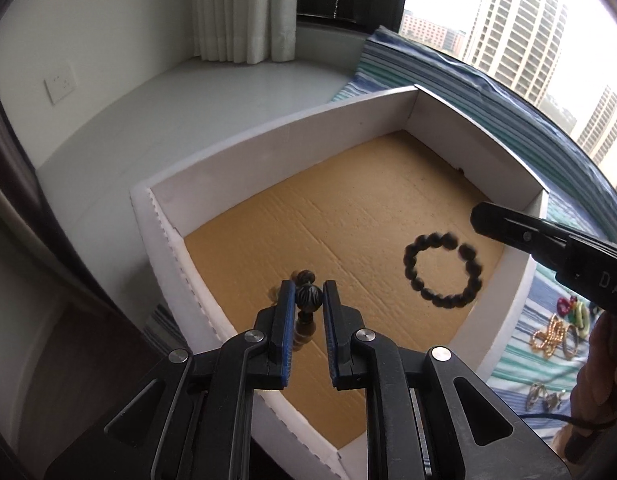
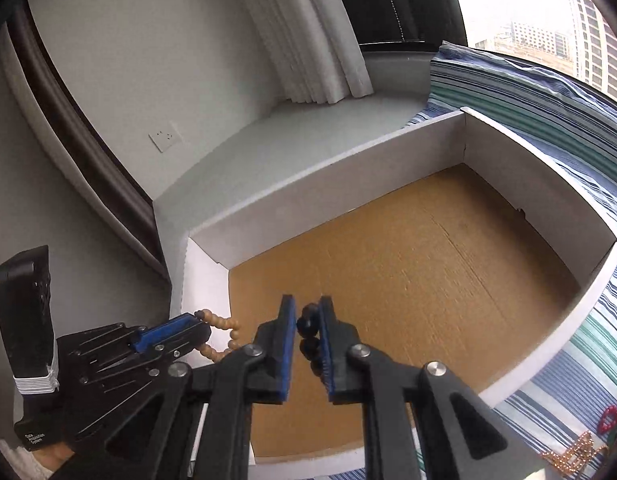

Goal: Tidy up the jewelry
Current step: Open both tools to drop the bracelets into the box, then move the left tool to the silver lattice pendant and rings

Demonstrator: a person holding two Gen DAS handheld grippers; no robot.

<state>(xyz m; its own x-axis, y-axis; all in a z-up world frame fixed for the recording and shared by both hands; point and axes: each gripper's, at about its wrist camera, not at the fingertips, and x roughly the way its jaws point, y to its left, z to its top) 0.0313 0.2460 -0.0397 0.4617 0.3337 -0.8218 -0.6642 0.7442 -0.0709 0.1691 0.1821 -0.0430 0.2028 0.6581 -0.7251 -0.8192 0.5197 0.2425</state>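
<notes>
A white box with a brown cardboard floor (image 1: 328, 216) lies on a striped cloth. My left gripper (image 1: 308, 294) is shut on a bracelet of tan wooden beads with a dark carved bead (image 1: 308, 298), held over the box's near left corner; it also shows in the right wrist view (image 2: 220, 324). My right gripper (image 2: 308, 320) is shut on a black bead bracelet (image 2: 308, 326), which hangs as a ring (image 1: 442, 270) over the box floor in the left wrist view. The right gripper's finger (image 1: 508, 226) enters there from the right.
More jewelry lies on the striped cloth right of the box: a gold chain (image 1: 548, 336), coloured pieces (image 1: 572, 308) and silver pieces (image 1: 542, 398). White curtains (image 1: 244, 8), a wall socket (image 1: 60, 84) and a window stand behind. A striped cushion (image 1: 448, 76) lies behind the box.
</notes>
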